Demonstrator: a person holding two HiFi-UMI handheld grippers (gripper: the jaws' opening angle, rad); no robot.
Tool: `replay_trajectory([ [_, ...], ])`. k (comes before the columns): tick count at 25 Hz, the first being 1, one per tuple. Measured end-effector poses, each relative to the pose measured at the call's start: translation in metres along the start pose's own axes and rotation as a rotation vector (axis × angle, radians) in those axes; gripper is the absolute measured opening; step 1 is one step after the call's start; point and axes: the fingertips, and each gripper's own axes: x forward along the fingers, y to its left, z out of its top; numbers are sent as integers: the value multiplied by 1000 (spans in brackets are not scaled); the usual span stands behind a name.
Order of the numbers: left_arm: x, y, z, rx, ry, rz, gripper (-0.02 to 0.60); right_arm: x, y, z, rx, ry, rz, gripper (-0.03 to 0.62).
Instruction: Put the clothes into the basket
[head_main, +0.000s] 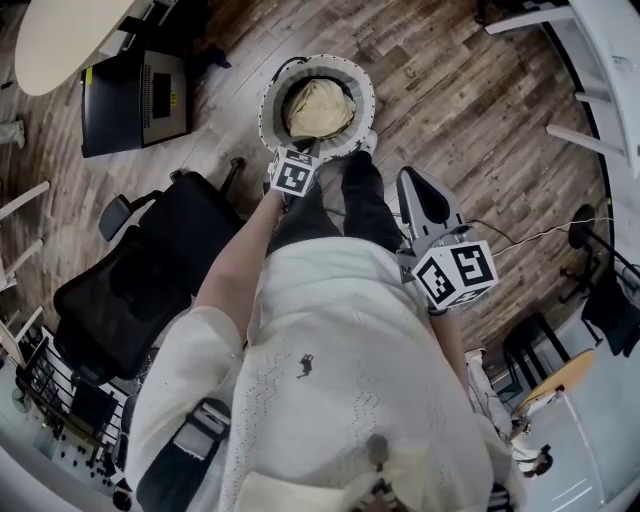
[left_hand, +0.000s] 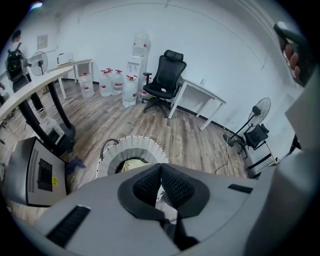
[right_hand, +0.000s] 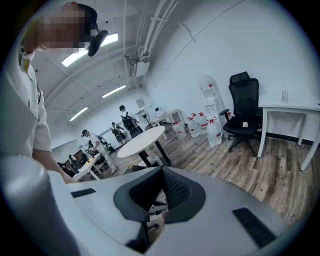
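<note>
Underfoot, a wood-plank floor (head_main: 470, 110) runs across the whole room, grey-brown and worn-looking. Seen from the head view, the basket (head_main: 268, 105), round, white and woven, stands on it at 12 o'clock from the person, and a pale yellow cloth (head_main: 316, 108) lies inside.

The left gripper (left_hand: 161, 166) is just at the basket's near rim; its jaws are pressed together with nothing between them. The right gripper (right_hand: 161, 171) is at about 3 o'clock, well apart from the basket, and its jaws also meet at the tips, empty.

A black chair (head_main: 140, 285) stands at 8 o'clock, close beside the person. At 10 o'clock a dark box (head_main: 135, 100) sits on the floor, partly under a round pale table (head_main: 60, 35) at 11 o'clock. White desk legs (head_main: 590, 75) cross the corner at 2 o'clock.

Beyond the basket in the left gripper view, a second black chair (left_hand: 165, 75) stands against a white wall (left_hand: 220, 55). Water jugs (left_hand: 116, 82) stand at its 9 o'clock and a floor fan (left_hand: 259, 111) at its 3 o'clock.
</note>
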Motion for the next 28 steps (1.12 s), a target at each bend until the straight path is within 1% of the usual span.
replay_trajectory([
  [3,-16,-7,6,18,-28,-17,21,-1,7,-2,-3,1,4,9],
  [7,-45,-16,16,-13,-84,-46,21,-2,16,-10,-2,4,4,9],
  [11,-76,-24,30,-31,-166,-81,21,-2,24,-18,5,2,-3,9],
  [15,-111,-35,49,-18,-261,-123,21,-5,32,-24,10,-7,-9,8],
  [19,-144,-45,66,-7,-335,-158,21,-6,43,-27,8,-12,-9,9],
  [21,-160,-46,72,-20,-369,-167,21,-5,50,-29,3,-12,-7,9],
  [25,-193,-52,85,-83,-449,-196,21,-4,59,-33,-1,-14,-4,9],
  [28,-216,-60,91,-76,-496,-208,21,-6,65,-36,-1,-19,-4,9],
])
